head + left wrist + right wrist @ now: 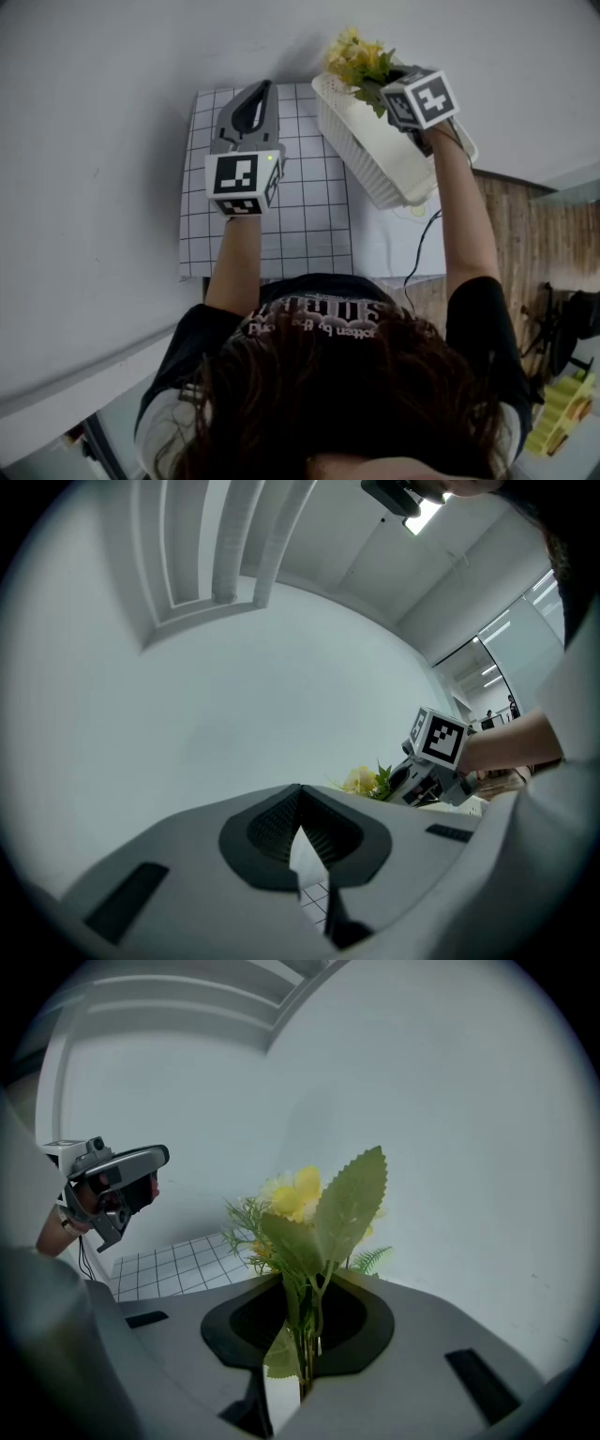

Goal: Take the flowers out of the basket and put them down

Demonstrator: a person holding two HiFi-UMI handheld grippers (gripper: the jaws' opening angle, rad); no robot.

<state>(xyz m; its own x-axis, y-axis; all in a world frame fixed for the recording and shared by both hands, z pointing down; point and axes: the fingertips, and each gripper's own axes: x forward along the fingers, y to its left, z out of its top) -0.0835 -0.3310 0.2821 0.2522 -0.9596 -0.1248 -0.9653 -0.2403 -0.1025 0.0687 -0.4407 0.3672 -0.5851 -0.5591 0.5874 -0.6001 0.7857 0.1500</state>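
One flower bunch [358, 58] pinched by right tongs [309, 1321]; one basket [375, 161]; left tongs [300, 803] pressed together.

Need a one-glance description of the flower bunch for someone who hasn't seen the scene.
Find the gridded mat, then the white slatted basket at its right edge. The flowers are at the basket's far end, stems clamped in the right hand-held gripper. Yellow blooms and serrated green leaves set them apart from the white basket and mat.
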